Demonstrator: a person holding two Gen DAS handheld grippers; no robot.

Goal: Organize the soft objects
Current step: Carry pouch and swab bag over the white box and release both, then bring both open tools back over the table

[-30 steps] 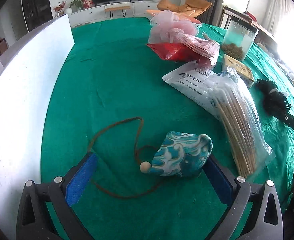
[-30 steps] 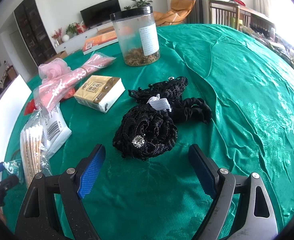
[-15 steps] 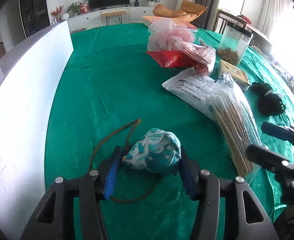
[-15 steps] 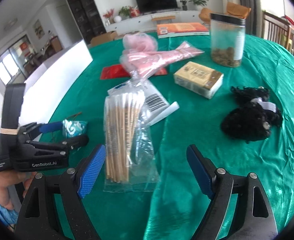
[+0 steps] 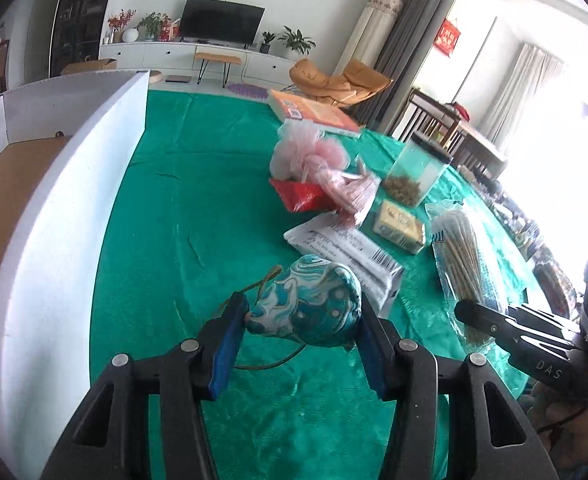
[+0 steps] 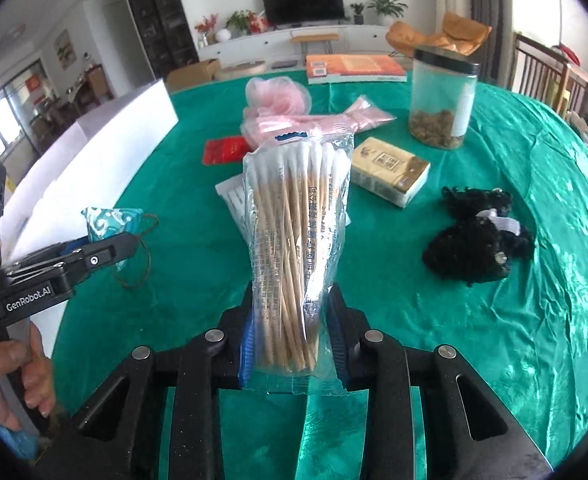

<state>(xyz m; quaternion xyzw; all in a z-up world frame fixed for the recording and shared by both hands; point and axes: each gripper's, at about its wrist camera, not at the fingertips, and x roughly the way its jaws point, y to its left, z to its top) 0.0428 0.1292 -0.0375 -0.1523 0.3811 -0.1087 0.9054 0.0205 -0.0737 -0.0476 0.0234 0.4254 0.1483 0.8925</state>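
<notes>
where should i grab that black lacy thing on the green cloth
Grip the black lace bundle across its bulkier, rounded near lump, coming straight down from above. It lies flat and loose on the green tablecloth, with thin trailing loops at the far end that would likely slip out. The cloth around it is bare, so the fingers probably have room on both sides. Both hand-held grippers are full now.

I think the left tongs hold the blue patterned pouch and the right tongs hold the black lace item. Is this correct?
Not quite. In the right wrist view, the right tongs hold the bag of cotton swabs; the black lace item lies on the cloth. The left tongs do hold the blue patterned pouch.
</notes>
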